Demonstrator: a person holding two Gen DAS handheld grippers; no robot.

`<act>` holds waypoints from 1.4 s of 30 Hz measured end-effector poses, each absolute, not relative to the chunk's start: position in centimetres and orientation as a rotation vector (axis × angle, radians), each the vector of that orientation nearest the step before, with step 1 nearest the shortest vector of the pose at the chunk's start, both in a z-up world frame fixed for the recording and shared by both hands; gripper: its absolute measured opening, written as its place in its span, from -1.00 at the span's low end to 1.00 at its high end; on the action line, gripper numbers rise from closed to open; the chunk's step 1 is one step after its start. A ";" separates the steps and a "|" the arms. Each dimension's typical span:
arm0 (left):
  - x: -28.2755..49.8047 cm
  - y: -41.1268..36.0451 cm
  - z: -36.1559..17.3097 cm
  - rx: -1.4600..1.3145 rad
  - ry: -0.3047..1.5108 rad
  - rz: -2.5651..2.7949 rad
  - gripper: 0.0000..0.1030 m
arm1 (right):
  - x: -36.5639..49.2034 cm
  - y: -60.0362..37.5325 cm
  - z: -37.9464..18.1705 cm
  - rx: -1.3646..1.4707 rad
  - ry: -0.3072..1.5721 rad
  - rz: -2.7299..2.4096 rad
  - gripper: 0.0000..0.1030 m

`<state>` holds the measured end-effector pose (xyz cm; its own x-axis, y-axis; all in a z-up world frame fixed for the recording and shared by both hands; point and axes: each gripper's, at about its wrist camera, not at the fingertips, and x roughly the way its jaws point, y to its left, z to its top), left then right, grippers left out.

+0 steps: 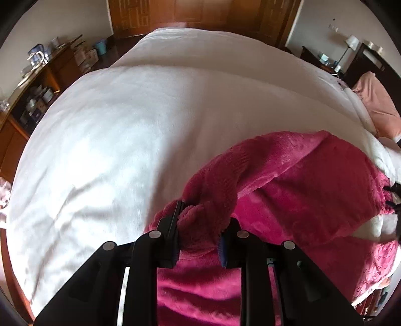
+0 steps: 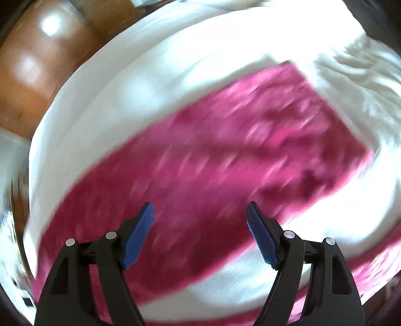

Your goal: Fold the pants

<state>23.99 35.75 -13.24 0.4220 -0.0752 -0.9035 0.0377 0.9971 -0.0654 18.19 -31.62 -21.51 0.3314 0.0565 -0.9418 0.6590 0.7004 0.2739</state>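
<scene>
From your left wrist view, the pants lie on the bed, toward its right side, with one bunched edge raised off the bedding between the pads of your left claw. Behind the bed stands a wardrobe; a sideboard lines its left, a lamp its far right. Your right claw hangs above the pants, gaping

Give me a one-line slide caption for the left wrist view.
Left gripper clamps a bunched fold of the fuzzy magenta fleece pants, lifting it off the white bedsheet.
</scene>
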 end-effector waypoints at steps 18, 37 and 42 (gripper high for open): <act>18.2 32.3 -10.9 -0.041 1.145 0.065 -0.56 | 28.0 -43.4 -26.1 0.906 1.298 -0.626 0.23; 16.1 34.5 -7.9 -0.053 1.049 0.069 -0.56 | 20.5 -43.9 -17.9 0.917 1.112 -0.590 -0.90; 15.3 38.2 -6.9 -0.122 1.003 0.049 -0.56 | 13.2 -43.7 -13.2 0.900 1.017 -0.612 -0.91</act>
